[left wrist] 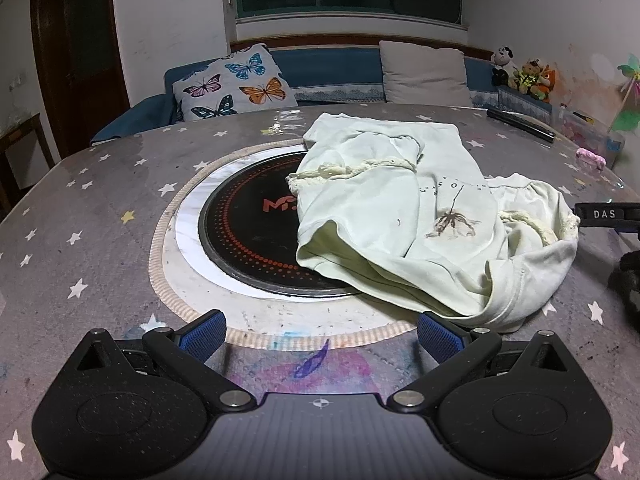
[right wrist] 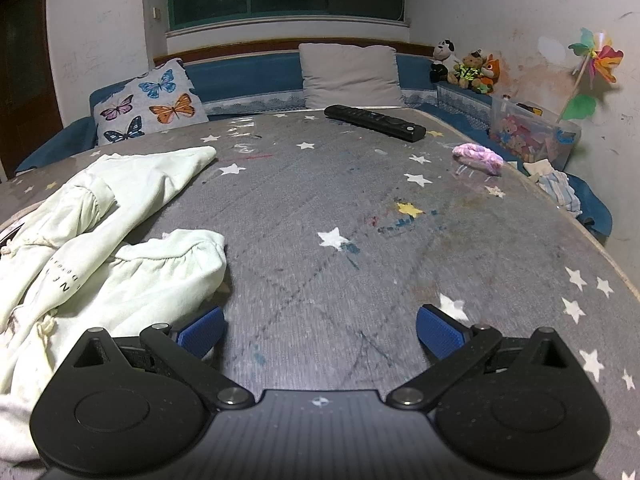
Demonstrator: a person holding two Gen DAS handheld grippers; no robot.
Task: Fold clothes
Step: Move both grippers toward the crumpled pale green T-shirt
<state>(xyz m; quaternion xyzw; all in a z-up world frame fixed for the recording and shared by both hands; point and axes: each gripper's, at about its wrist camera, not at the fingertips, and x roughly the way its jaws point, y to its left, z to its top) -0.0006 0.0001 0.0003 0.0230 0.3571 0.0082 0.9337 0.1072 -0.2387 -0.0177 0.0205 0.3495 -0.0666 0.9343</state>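
A crumpled pale green shirt (left wrist: 420,216) with lace trim and a small flower print lies on the grey star-patterned table (left wrist: 80,208), partly over a black round hotplate (left wrist: 248,232). My left gripper (left wrist: 320,336) is open just short of the shirt's near hem, with nothing between its blue pads (left wrist: 202,338). In the right wrist view the same shirt (right wrist: 88,248) lies at the left, its ruffled sleeve beside the left pad. My right gripper (right wrist: 320,332) is open over bare table (right wrist: 360,220), holding nothing.
A black remote (right wrist: 374,122) lies at the table's far side and a small pink cloth (right wrist: 478,158) near its right edge. A clear toy box (right wrist: 532,136) and a blue sofa with cushions (right wrist: 348,76) stand beyond. The other gripper's black body (left wrist: 608,216) shows at the right.
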